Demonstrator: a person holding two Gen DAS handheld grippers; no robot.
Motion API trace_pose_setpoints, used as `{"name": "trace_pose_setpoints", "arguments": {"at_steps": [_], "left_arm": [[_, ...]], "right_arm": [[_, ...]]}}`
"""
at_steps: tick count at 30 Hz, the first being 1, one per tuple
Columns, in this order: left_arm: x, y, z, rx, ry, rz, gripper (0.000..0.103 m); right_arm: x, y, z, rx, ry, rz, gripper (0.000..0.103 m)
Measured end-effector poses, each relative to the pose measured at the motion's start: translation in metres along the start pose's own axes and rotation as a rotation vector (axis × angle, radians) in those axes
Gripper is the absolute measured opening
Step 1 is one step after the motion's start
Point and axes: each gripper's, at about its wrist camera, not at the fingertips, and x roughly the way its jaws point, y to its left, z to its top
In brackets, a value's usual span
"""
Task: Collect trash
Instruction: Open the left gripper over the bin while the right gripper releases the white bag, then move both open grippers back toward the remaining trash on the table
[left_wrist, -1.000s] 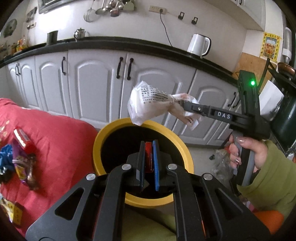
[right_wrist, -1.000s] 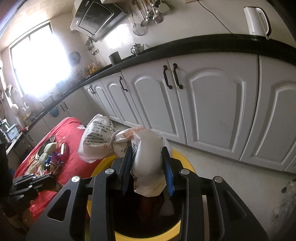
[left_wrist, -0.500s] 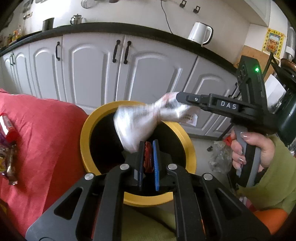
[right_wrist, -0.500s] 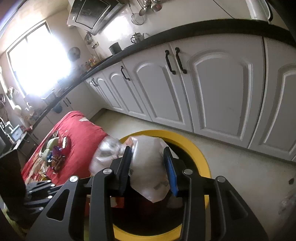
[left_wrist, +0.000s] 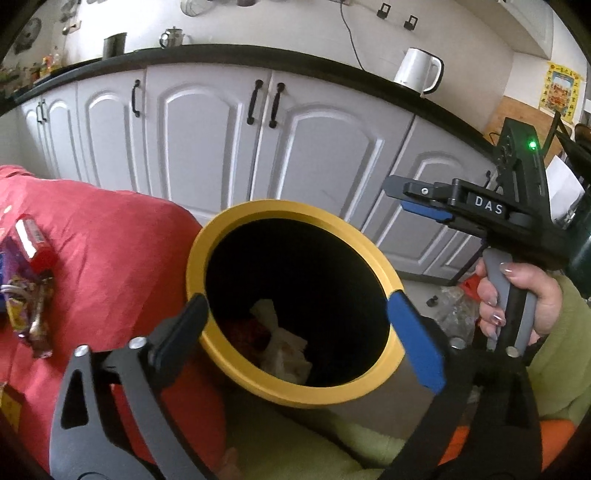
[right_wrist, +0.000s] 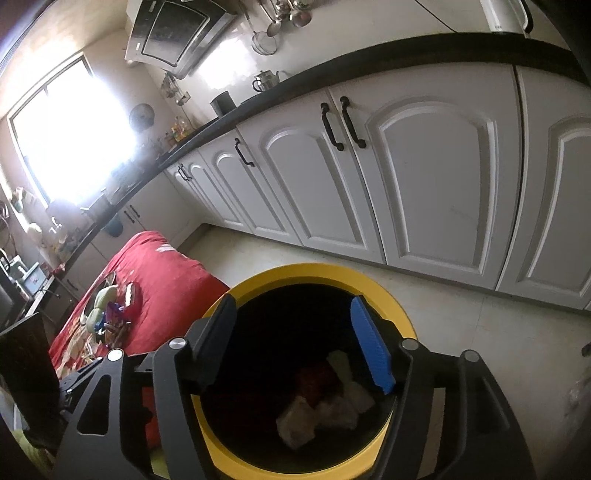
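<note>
Kitchen with white cabinets along a dark worktop

A run of white panelled cabinet doors (left_wrist: 207, 147) with black handles is seen under a black worktop (right_wrist: 369, 64). A white kettle (left_wrist: 417, 72) is plugged in at the pale wall. Strong daylight is let in by a window (right_wrist: 70, 147) at the far end. The floor (right_wrist: 480, 332) is laid with pale tiles, and a red cloth (left_wrist: 110, 236) is spread over a surface.

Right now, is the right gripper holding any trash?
No. The right gripper is open and empty over the yellow bin; the white bag lies inside.
</note>
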Motion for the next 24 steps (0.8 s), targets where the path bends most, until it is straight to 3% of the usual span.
{"name": "trace_pose_setpoints", "arguments": {"at_steps": [8, 24], "left_arm": [[-0.024, 0.010, 0.004, -0.031, -0.050, 0.073, 0.092], [-0.072, 0.040, 0.002, -0.101, -0.159, 0.192, 0.092]], "right_arm": [[-0.010, 0.020, 0.003, -0.066, -0.033, -0.009, 0.077], [-0.024, 0.078, 0.004, -0.210, -0.073, 0.041, 0.086]]}}
